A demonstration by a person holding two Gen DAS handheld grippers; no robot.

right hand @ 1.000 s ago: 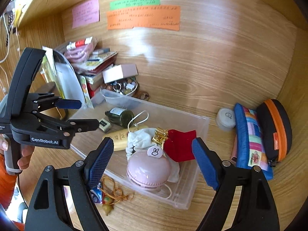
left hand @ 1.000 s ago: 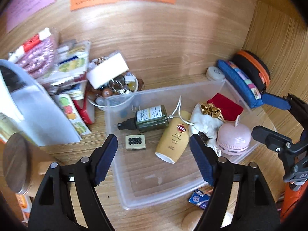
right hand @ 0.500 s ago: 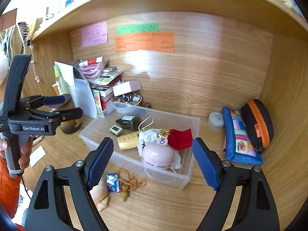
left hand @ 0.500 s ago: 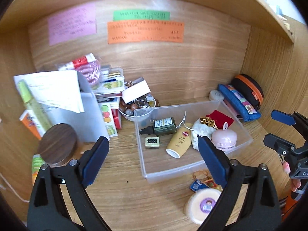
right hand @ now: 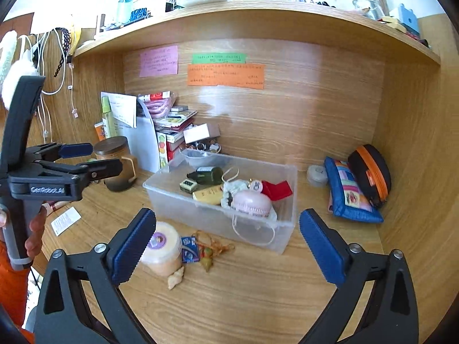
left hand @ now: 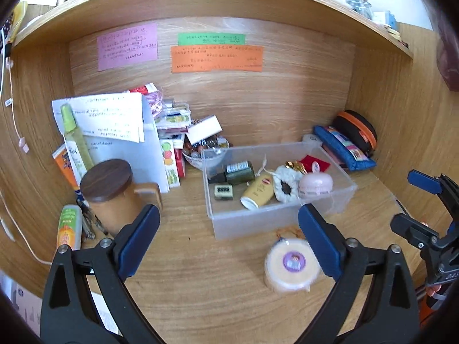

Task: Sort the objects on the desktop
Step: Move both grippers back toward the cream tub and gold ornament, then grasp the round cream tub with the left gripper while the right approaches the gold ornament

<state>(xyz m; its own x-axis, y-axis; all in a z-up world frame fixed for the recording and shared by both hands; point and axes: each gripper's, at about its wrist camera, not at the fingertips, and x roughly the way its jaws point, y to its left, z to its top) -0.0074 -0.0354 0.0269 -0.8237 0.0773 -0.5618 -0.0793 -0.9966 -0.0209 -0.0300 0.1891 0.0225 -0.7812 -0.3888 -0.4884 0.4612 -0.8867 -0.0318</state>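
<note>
A clear plastic bin (left hand: 282, 220) (right hand: 279, 243) stands mid-desk. It holds a green bottle (left hand: 239, 172), a yellow UV tube (left hand: 258, 190), a small tile (left hand: 223, 192), a white crocheted piece (left hand: 285, 183), a pink round device (left hand: 315, 185) (right hand: 251, 203) and a red pouch (right hand: 276, 190). A round cream jar (left hand: 291, 266) (right hand: 163, 248), a blue packet (right hand: 189, 253), a charm (right hand: 208, 259) and a shell (right hand: 175, 279) lie in front of the bin. My left gripper (left hand: 229, 243) (right hand: 94, 160) is open and empty. My right gripper (right hand: 228, 246) (left hand: 413, 203) is open and empty.
A wooden lidded mug (left hand: 110, 195), a white folder with papers (left hand: 126, 140), stacked booklets (left hand: 172, 132) and a bowl of trinkets (left hand: 205, 149) fill the left back. A blue pouch (right hand: 350, 192), a black-orange case (right hand: 371, 169) and a small white jar (right hand: 315, 175) sit right.
Both grippers have pulled back and up from the bin, so the whole desk nook shows. Both stay open and empty. Objects have not moved.
</note>
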